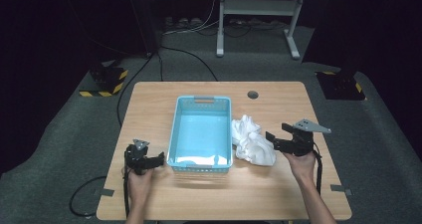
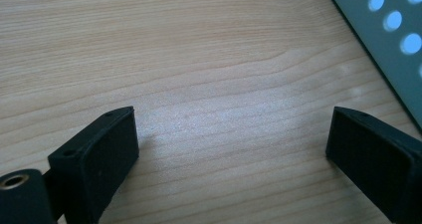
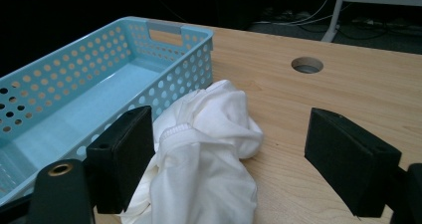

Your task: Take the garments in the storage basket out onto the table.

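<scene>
Bare forearms carry a matte black left gripper (image 1: 160, 158) and black right gripper (image 1: 269, 136); the right bears a grey triangular plate (image 1: 312, 126), both trailing black cables (image 1: 319, 171); brass-ringed screw holes (image 3: 60, 169) mark blocky jaws.

Basket (image 1: 200, 134) mid table (image 1: 278, 194), cloth (image 1: 253, 143) touching its right side, hole (image 1: 253, 94) behind cloth

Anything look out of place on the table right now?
Only the white cloth: it lies crumpled on the table against the right wall of the blue basket, not inside it. Nothing looks spilled or damaged.
</scene>
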